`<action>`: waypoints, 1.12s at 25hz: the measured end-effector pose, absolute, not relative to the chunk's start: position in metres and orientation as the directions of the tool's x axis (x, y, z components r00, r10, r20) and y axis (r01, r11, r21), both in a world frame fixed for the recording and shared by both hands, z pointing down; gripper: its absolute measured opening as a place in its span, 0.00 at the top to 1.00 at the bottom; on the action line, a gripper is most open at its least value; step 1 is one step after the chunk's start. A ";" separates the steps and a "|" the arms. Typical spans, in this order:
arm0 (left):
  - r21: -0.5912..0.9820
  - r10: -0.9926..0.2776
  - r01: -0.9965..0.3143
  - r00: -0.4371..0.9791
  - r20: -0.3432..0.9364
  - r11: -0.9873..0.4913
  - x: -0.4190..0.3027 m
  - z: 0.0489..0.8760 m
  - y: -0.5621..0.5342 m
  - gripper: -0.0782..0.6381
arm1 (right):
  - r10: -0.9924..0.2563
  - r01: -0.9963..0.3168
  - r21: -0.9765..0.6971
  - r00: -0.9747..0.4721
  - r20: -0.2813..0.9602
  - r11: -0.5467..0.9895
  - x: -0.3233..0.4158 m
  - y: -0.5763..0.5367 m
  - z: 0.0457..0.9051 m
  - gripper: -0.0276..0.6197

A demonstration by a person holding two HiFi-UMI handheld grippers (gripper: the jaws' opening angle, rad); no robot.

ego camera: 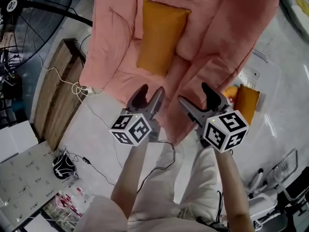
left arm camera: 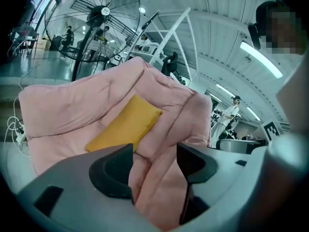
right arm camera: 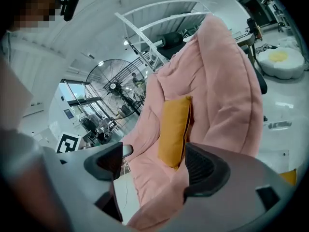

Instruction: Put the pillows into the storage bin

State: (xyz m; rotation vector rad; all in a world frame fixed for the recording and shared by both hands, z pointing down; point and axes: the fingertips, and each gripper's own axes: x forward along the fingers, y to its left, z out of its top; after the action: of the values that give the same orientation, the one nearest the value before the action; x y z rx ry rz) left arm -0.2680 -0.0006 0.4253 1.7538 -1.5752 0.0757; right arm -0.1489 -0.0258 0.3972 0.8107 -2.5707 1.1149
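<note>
Inspecting the yellow pillow (ego camera: 161,35): it lies on the padded back of the pink lounge chair (ego camera: 217,33), well apart from both my tools. A second pillow (ego camera: 247,104) appears to sit already in the clear storage bin (ego camera: 265,81) at the chair's right.

Risk, in my judgement: the pillow is limp and sunk into soft padding, so a shallow pinch could catch the chair cover or slip off a corner. The carry must also clear the chair arm and the bin rim. Loose cables (ego camera: 77,87) on the floor could snag a foot.

My left gripper (ego camera: 152,92) and right gripper (ego camera: 194,94) stand side by side on outstretched forearms, tilted slightly down. Both sets of fingers (left arm camera: 113,170) are apart, with nothing between them.
</note>
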 end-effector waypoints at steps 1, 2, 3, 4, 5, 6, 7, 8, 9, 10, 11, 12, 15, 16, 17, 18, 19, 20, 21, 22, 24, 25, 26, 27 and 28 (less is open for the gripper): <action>0.492 -0.827 -0.869 0.233 0.512 0.060 -0.275 0.426 0.000 0.48 | -0.397 -0.571 -0.601 -0.821 0.411 0.559 -0.155 -0.029 0.399 0.32; 0.495 -0.829 -0.867 0.229 0.511 0.066 -0.282 0.428 0.000 0.47 | -0.396 -0.574 -0.601 -0.819 0.416 0.556 -0.161 -0.032 0.401 0.32; 0.495 -0.830 -0.866 0.225 0.511 0.069 -0.289 0.430 -0.001 0.47 | -0.397 -0.577 -0.604 -0.817 0.419 0.551 -0.167 -0.036 0.404 0.32; 0.494 -0.829 -0.867 0.224 0.512 0.071 -0.297 0.433 -0.001 0.47 | -0.400 -0.581 -0.607 -0.814 0.421 0.543 -0.173 -0.040 0.408 0.32; 0.493 -0.827 -0.867 0.225 0.515 0.071 -0.304 0.438 -0.002 0.47 | -0.406 -0.586 -0.610 -0.810 0.424 0.533 -0.179 -0.045 0.412 0.32; 0.494 -0.823 -0.866 0.228 0.520 0.073 -0.311 0.444 -0.003 0.47 | -0.413 -0.593 -0.613 -0.805 0.426 0.522 -0.185 -0.049 0.417 0.32; 0.498 -0.817 -0.864 0.231 0.528 0.077 -0.316 0.451 -0.004 0.47 | -0.418 -0.599 -0.617 -0.800 0.430 0.511 -0.190 -0.053 0.421 0.32; 0.501 -0.811 -0.861 0.235 0.536 0.082 -0.319 0.458 -0.005 0.47 | -0.421 -0.604 -0.619 -0.795 0.436 0.501 -0.195 -0.057 0.426 0.32; 0.503 -0.803 -0.860 0.239 0.546 0.086 -0.321 0.466 -0.007 0.46 | -0.420 -0.610 -0.620 -0.791 0.444 0.494 -0.201 -0.059 0.431 0.32; 0.500 -0.795 -0.862 0.243 0.555 0.086 -0.323 0.472 -0.009 0.46 | -0.418 -0.616 -0.617 -0.787 0.453 0.490 -0.206 -0.061 0.435 0.32; 0.494 -0.788 -0.865 0.248 0.564 0.082 -0.324 0.479 -0.011 0.46 | -0.415 -0.622 -0.612 -0.783 0.464 0.489 -0.212 -0.062 0.439 0.32; 0.489 -0.780 -0.869 0.254 0.572 0.076 -0.326 0.485 -0.015 0.45 | -0.411 -0.627 -0.609 -0.779 0.473 0.486 -0.219 -0.064 0.443 0.32; 0.483 -0.756 -0.874 0.283 0.590 0.050 -0.331 0.505 -0.027 0.44 | -0.403 -0.635 -0.617 -0.772 0.491 0.465 -0.236 -0.071 0.458 0.32; 0.479 -0.747 -0.877 0.293 0.597 0.039 -0.332 0.512 -0.030 0.43 | -0.403 -0.640 -0.616 -0.768 0.498 0.459 -0.241 -0.074 0.463 0.32; 0.473 -0.737 -0.881 0.302 0.604 0.027 -0.334 0.519 -0.033 0.43 | -0.404 -0.646 -0.613 -0.763 0.504 0.454 -0.245 -0.078 0.467 0.31; 0.464 -0.728 -0.886 0.309 0.613 0.015 -0.337 0.525 -0.037 0.43 | -0.407 -0.652 -0.609 -0.758 0.510 0.452 -0.248 -0.083 0.470 0.31; 0.453 -0.718 -0.891 0.313 0.621 0.003 -0.339 0.531 -0.040 0.42 | -0.410 -0.658 -0.603 -0.753 0.515 0.450 -0.250 -0.088 0.474 0.31; 0.442 -0.710 -0.897 0.316 0.629 -0.007 -0.342 0.536 -0.044 0.41 | -0.413 -0.664 -0.598 -0.748 0.520 0.449 -0.253 -0.094 0.477 0.31; 0.431 -0.703 -0.902 0.316 0.637 -0.015 -0.344 0.540 -0.048 0.39 | -0.416 -0.669 -0.594 -0.743 0.524 0.447 -0.254 -0.100 0.481 0.31; 0.420 -0.698 -0.907 0.315 0.643 -0.023 -0.347 0.544 -0.053 0.37 | -0.419 -0.675 -0.591 -0.738 0.529 0.442 -0.256 -0.107 0.485 0.30; 0.406 -0.690 -0.913 0.315 0.651 -0.034 -0.353 0.551 -0.063 0.35 | -0.427 -0.684 -0.592 -0.729 0.535 0.427 -0.259 -0.121 0.493 0.28; 0.402 -0.687 -0.915 0.316 0.654 -0.039 -0.355 0.554 -0.068 0.33 | -0.433 -0.688 -0.592 -0.725 0.535 0.420 -0.260 -0.128 0.496 0.28; 0.396 -0.683 -0.917 0.318 0.658 -0.045 -0.357 0.557 -0.073 0.32 | -0.440 -0.691 -0.592 -0.722 0.534 0.415 -0.261 -0.135 0.499 0.27; 0.389 -0.678 -0.920 0.319 0.663 -0.053 -0.358 0.560 -0.077 0.30 | -0.448 -0.694 -0.591 -0.719 0.531 0.412 -0.262 -0.142 0.501 0.27; 0.378 -0.672 -0.924 0.320 0.668 -0.064 -0.359 0.564 -0.082 0.28 | -0.457 -0.696 -0.589 -0.716 0.528 0.410 -0.263 -0.149 0.504 0.26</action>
State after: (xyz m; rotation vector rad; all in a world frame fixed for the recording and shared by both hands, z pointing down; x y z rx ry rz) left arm -0.3594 -0.0820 0.5638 1.8065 -1.4234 0.4074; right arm -0.2627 -0.1486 0.5035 1.0047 -2.3854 1.2012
